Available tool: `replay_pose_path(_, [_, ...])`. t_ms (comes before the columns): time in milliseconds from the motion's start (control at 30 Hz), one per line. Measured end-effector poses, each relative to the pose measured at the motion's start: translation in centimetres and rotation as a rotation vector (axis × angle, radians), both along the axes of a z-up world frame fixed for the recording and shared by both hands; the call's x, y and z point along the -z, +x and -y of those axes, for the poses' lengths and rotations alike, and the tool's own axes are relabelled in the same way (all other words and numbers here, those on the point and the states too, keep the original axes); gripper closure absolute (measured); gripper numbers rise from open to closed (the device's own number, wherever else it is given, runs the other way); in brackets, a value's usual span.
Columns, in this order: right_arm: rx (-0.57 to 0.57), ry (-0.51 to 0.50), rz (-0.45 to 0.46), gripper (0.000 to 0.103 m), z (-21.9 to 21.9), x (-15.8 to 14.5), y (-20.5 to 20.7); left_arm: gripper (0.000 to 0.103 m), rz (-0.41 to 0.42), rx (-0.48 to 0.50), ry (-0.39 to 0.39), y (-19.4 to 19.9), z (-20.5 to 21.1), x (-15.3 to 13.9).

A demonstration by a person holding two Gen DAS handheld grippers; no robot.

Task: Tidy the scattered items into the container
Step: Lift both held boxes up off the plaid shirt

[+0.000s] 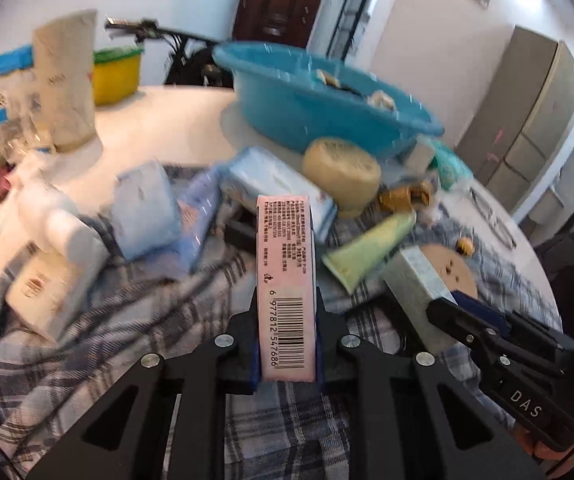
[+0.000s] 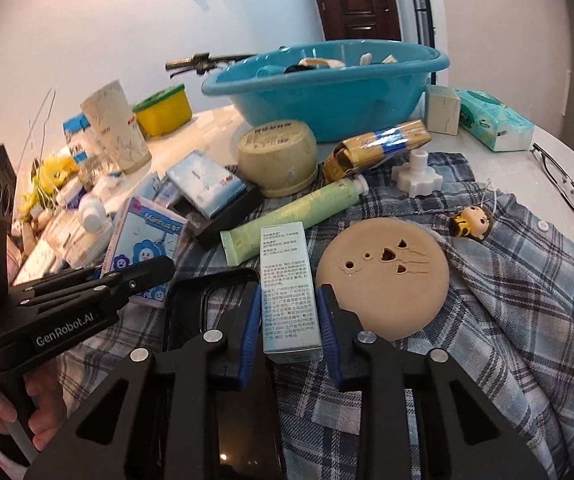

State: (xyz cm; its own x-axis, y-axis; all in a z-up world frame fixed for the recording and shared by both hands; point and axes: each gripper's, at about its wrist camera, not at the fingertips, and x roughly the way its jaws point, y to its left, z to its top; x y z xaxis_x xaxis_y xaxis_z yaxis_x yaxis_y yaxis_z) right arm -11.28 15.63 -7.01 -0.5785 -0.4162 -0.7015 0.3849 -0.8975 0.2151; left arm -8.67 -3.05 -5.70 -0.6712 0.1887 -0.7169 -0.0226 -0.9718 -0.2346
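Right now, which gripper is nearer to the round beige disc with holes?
Right. The right gripper, shut on a pale blue box, sits just beside the disc. The left gripper, holding a pink box, is farther away.

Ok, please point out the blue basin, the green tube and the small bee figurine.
blue basin [image 2: 327, 96], right wrist view, on its front outer wall.
green tube [image 2: 299, 212], right wrist view, on the middle of its body.
bee figurine [image 2: 471, 222], right wrist view, on its head.
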Motion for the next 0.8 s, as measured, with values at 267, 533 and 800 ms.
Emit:
replay_pose_path(267, [0.056, -0.022, -0.095, 0.077, -0.9, -1.7, 0.4, 0.083, -0.09, -0.005, -0.001, 0.7, 0.1, -1.5])
replay_pose_path(533, [0.133, 0.014, -0.171, 0.077, -1.9, -2.8, 0.5, 0.083, -0.089, -0.005, -0.006, 0.7, -0.1, -1.3])
replay_pose_path(800, [0.163, 0.079, -0.096, 0.077, -1.8, -1.2, -0.6, 0.083, -0.069, 0.034, -0.018, 0.7, -0.8, -0.9])
